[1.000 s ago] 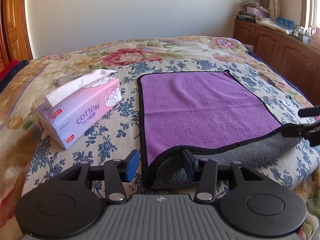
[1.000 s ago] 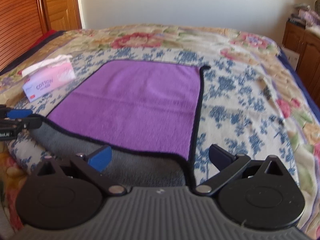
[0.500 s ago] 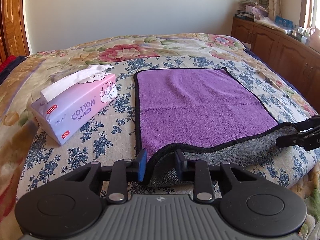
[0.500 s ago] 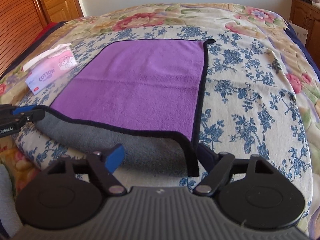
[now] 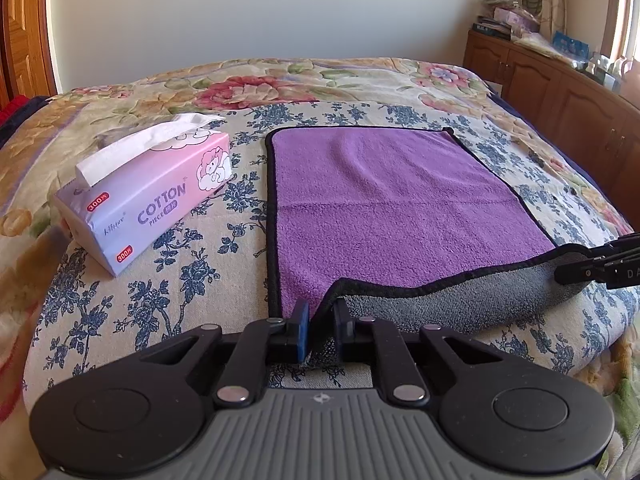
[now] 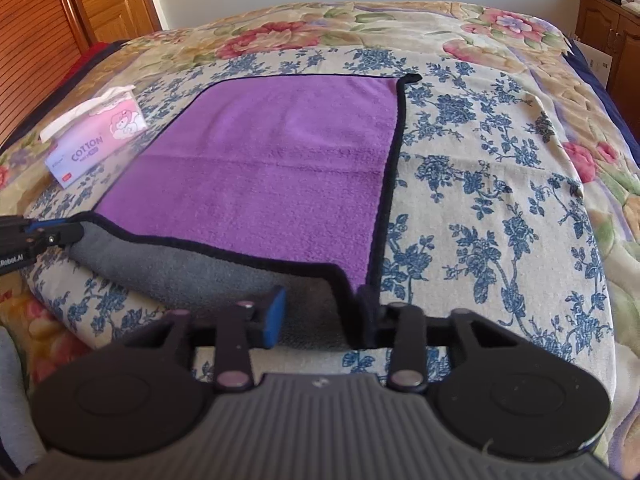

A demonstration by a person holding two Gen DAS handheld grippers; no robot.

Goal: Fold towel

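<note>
1. The towel (image 5: 392, 200) is fuzzy matt purple cloth with a grey nap underside.
2. The tissue pack (image 5: 160, 204), at ten o'clock from it, is glossy plastic film with soft white paper.
3. The bedspread (image 6: 500, 200) is matt printed cloth.
4. The cabinets (image 5: 560, 92) are polished wood.

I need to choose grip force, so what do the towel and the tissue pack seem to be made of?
The towel looks like plush microfibre: fuzzy matte pile, purple on top, grey underneath, with a black stitched hem. It drapes limply where the left gripper lifts its corner. The tissue pack seems to be thin glossy plastic film, creased, with soft white paper poking out.
</note>
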